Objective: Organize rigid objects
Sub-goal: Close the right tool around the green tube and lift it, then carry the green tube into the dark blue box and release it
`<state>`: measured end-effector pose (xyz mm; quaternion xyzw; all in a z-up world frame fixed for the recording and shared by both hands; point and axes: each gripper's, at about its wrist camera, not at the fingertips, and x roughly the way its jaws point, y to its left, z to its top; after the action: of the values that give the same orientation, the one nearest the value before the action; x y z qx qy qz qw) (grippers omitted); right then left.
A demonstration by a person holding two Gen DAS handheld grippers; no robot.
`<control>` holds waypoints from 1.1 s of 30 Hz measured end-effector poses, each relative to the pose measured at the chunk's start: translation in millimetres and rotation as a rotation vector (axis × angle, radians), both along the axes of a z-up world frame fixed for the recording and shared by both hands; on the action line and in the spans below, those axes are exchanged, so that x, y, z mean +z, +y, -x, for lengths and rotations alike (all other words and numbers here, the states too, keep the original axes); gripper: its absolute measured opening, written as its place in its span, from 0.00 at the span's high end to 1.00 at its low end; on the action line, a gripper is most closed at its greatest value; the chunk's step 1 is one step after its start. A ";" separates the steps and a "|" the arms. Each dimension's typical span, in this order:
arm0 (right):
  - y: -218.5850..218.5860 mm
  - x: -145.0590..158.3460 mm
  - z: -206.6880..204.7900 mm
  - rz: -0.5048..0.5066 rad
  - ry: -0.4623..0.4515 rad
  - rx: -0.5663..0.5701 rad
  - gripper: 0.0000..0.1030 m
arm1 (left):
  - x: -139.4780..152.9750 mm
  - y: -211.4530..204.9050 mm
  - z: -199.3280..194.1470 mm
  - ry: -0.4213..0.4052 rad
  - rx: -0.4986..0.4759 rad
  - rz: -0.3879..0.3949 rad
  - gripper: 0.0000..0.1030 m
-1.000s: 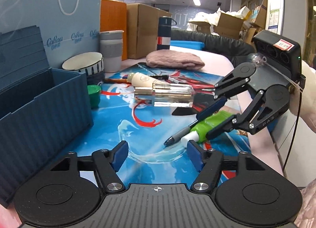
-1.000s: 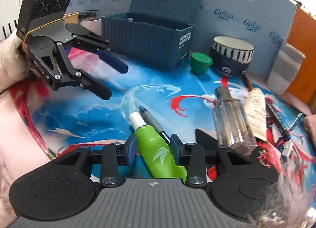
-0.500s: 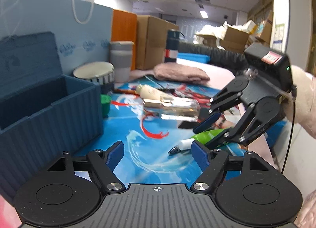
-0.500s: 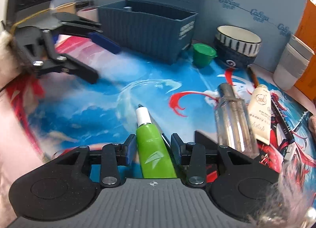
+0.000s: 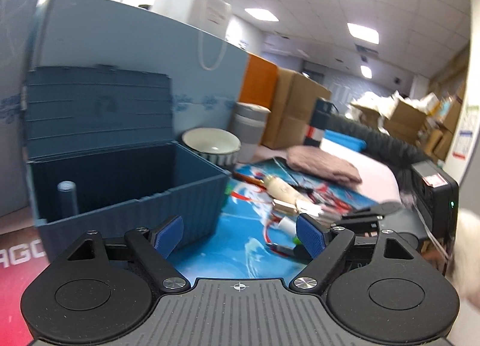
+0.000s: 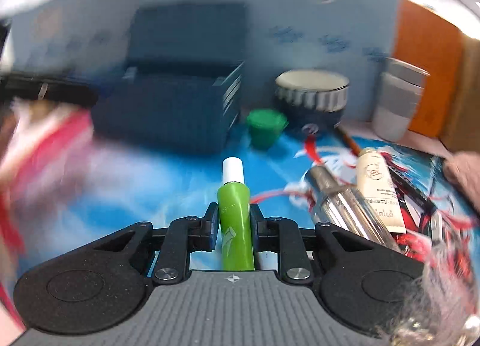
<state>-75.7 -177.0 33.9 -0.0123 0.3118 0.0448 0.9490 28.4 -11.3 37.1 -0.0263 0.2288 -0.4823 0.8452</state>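
Step in hand: the right gripper (image 6: 232, 227) has just been closing and its pads now press both sides of the green tube (image 6: 235, 220), white cap pointing away, so the step looks like carrying it to the blue box (image 6: 168, 112).
Green tube, place: clamped low on its body, its far end over the blue patterned mat (image 6: 186, 172); whether it is clear of the mat I cannot tell.
Doing it well: keep the squeeze steady, since a plastic tube likely gives under the pads; lift before swinging left, and pass clear of the green cup (image 6: 265, 131) beside the box corner.
Left gripper: the left gripper (image 5: 240, 233) has just been opening; its jaws stand wide with nothing between them, near the box front wall (image 5: 168, 211).
Box: lid up, one dark cylinder (image 5: 68, 199) standing inside.
Still out: glass bottle (image 6: 345, 205) and cream tube (image 6: 379, 187), side by side right of the green tube.
Hard to make out: the right view is smeared at left; the left view hides most of the green tube behind its own finger.
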 end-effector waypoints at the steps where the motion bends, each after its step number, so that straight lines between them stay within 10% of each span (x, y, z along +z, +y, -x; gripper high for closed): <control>1: 1.0 2.4 -0.6 -0.027 -0.018 -0.031 0.81 | 2.2 3.5 -1.5 0.009 0.014 0.011 0.18; 19: 34.0 88.6 -59.5 -0.420 -0.278 -0.138 0.83 | 36.2 88.9 -34.9 0.058 0.292 0.204 0.08; 33: 67.9 89.4 -124.3 -0.653 -0.384 -0.186 0.83 | 28.0 124.0 -56.9 0.141 0.401 0.252 0.07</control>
<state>48.5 -109.1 123.2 0.3106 0.0974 0.0524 0.9441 85.4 112.7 65.1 -0.2098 0.2156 -0.3268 0.8959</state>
